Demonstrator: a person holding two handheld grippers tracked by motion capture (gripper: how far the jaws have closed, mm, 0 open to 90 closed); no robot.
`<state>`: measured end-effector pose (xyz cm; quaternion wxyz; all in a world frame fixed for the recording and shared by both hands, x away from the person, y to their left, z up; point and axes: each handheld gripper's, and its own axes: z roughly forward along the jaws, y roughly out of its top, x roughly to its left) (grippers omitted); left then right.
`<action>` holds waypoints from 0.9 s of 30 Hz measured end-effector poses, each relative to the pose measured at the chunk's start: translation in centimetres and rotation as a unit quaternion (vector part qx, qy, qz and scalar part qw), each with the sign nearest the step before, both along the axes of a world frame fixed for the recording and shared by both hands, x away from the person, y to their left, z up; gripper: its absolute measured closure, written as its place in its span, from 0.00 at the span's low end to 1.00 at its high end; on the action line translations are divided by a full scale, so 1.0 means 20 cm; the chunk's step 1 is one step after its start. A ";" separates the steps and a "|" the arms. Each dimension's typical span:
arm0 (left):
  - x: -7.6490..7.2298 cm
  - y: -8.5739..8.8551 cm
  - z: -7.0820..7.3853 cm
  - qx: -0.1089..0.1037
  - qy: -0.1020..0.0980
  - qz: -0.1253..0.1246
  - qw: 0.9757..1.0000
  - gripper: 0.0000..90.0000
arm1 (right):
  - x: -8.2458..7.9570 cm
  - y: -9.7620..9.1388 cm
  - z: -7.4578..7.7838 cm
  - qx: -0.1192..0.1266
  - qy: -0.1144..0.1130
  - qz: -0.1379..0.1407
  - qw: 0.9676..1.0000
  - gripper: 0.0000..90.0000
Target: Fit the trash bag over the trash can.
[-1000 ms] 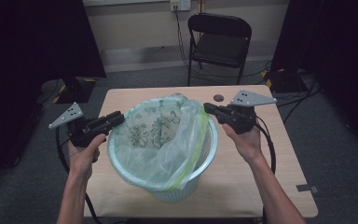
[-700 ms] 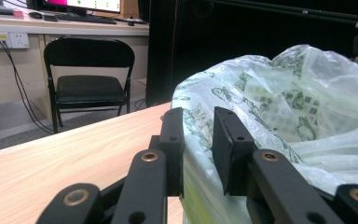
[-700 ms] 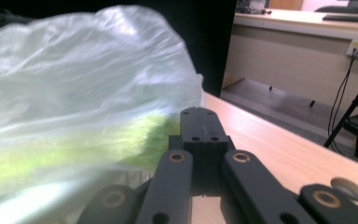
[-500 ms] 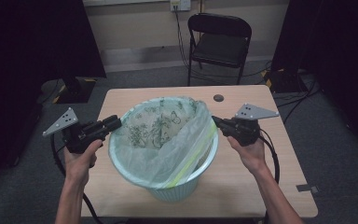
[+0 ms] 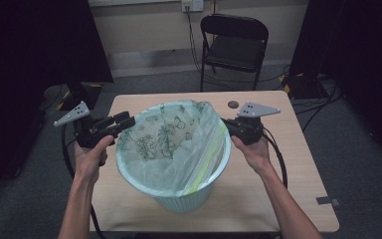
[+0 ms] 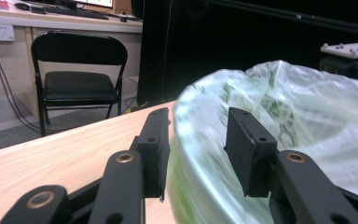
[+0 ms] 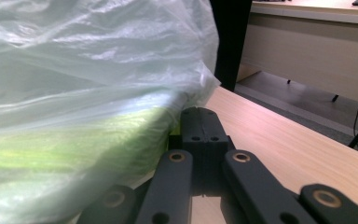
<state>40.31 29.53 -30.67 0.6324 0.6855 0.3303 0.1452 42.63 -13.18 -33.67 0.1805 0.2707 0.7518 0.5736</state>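
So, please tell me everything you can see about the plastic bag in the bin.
The plastic bag is thin, translucent, pale green and crinkled, with a leaf and butterfly print and a yellow-green strip down one side. It lines the pale round bin on the wooden table, its mouth folded over the rim. The right tool is shut at its edge, seemingly pinching the film. The left tool straddles the covered rim, its jaws just opening.

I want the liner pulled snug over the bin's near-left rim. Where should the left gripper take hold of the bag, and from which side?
Grip the bag's edge where it folds over the bin's rim, coming from outside, level. The left gripper already straddles that lip with open jaws, one inside and one outside; they have just been opening. The film lies thin there, so I'd expect a pinch to hold.
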 end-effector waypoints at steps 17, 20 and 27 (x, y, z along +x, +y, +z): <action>-0.09 0.03 -0.01 0.023 -0.009 0.012 1.000 0.82 | -0.04 -0.09 0.19 0.066 -0.025 -0.018 0.997 0.66; -0.16 0.05 -0.01 0.025 -0.016 0.016 0.999 0.82 | -0.08 -0.07 0.20 0.061 -0.019 0.001 0.998 0.63; -0.24 0.08 -0.01 0.022 -0.022 0.014 0.999 0.82 | -0.13 -0.03 0.16 0.043 0.004 0.029 0.999 0.70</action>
